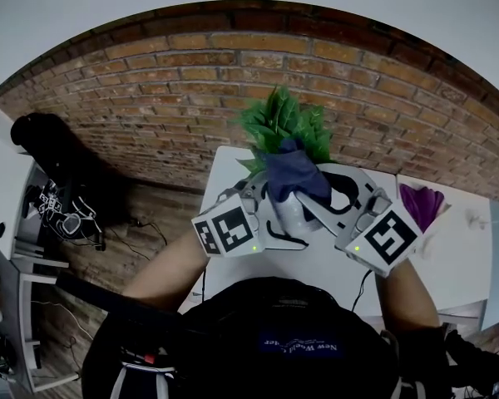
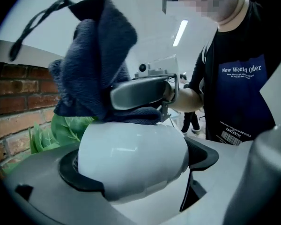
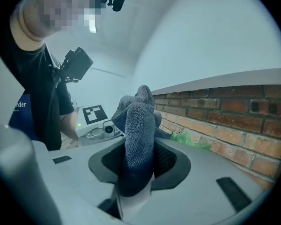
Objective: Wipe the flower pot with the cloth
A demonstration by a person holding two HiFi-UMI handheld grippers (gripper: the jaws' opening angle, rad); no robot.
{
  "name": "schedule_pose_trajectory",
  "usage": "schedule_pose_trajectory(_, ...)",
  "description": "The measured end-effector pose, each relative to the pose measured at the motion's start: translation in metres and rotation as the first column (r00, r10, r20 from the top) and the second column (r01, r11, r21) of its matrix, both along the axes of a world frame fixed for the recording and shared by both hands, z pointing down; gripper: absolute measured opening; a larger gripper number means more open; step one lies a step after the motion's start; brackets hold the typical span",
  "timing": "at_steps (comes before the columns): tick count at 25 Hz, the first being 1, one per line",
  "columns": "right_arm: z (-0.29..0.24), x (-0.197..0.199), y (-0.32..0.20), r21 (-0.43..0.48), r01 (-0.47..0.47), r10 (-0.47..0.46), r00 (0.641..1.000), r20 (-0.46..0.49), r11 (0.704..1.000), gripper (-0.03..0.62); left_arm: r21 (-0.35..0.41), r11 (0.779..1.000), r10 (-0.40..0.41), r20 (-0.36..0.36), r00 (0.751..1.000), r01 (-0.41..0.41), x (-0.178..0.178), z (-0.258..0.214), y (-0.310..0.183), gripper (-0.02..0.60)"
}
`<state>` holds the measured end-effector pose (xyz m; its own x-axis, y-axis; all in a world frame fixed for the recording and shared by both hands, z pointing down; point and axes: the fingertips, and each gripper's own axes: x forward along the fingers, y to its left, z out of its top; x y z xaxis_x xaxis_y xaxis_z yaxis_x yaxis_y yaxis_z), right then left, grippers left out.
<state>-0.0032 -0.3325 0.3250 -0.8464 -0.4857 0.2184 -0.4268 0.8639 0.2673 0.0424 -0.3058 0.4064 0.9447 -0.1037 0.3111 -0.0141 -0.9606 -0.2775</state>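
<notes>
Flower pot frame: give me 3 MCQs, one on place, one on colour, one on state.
1. Where is the cloth? A in a bucket; B against the flower pot; C hung on a hook.
2. Flower pot colour? A white; B terracotta; C black.
3. Left gripper? A open, empty; B shut on the cloth; C shut on the flower pot.

B: the right gripper pinches the cloth, which lies on the pot.
A: the pot's body shows plain white.
C: the pot sits clamped between the left jaws.

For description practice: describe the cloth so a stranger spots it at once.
Over the table by the brick wall, the left gripper holds a white pot. The right gripper presses the cloth on it: dark blue beside green leaves.
</notes>
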Motion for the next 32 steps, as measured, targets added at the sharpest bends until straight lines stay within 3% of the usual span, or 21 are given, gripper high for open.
schedule_pose_trajectory(4, 0.002, -0.009, 0.004, 0.044, 0.028, -0.027, 0.999, -0.033, 0.999, 0.114, 0.015, 1.0, 0.011, -0.002, 1.0, -0.011, 0.002, -0.003, 0.005, 0.551)
schedule_pose_trajectory(15, 0.037, -0.012, 0.067, -0.046, 0.21, -0.214, 0.97, -0.113, 0.977, 0.114, -0.011, 0.998, -0.058, -0.048, 0.997, 0.058, -0.018, -0.007, -0.014, 0.546)
schedule_pose_trajectory(17, 0.025, -0.01, 0.064, -0.056, 0.196, -0.198, 0.98, -0.024, 0.979, 0.114, -0.023, 0.999, -0.046, -0.074, 0.996, 0.044, -0.017, -0.012, -0.012, 0.546)
schedule_pose_trajectory(19, 0.008, 0.0, 0.048, -0.09, 0.131, -0.123, 0.989, 0.082, 0.987, 0.114, -0.025, 0.999, -0.023, -0.093, 0.995, 0.02, -0.014, -0.016, -0.007, 0.546)
schedule_pose_trajectory(21, -0.006, 0.012, 0.026, -0.079, 0.065, -0.055, 0.99, 0.129, 0.995, 0.114, -0.011, 1.0, 0.006, -0.085, 0.996, -0.007, -0.009, -0.016, 0.0, 0.546)
schedule_pose_trajectory(26, -0.015, 0.006, 0.002, -0.01, 0.022, -0.021, 0.996, 0.081, 1.0, 0.114, 0.014, 0.998, 0.058, -0.066, 0.996, -0.058, -0.002, -0.017, 0.014, 0.546)
schedule_pose_trajectory(32, 0.0, 0.0, 0.033, -0.024, 0.102, -0.1, 0.992, 0.07, 0.994, 0.113, 0.01, 1.0, 0.016, -0.103, 0.995, -0.015, -0.01, -0.022, 0.007, 0.545)
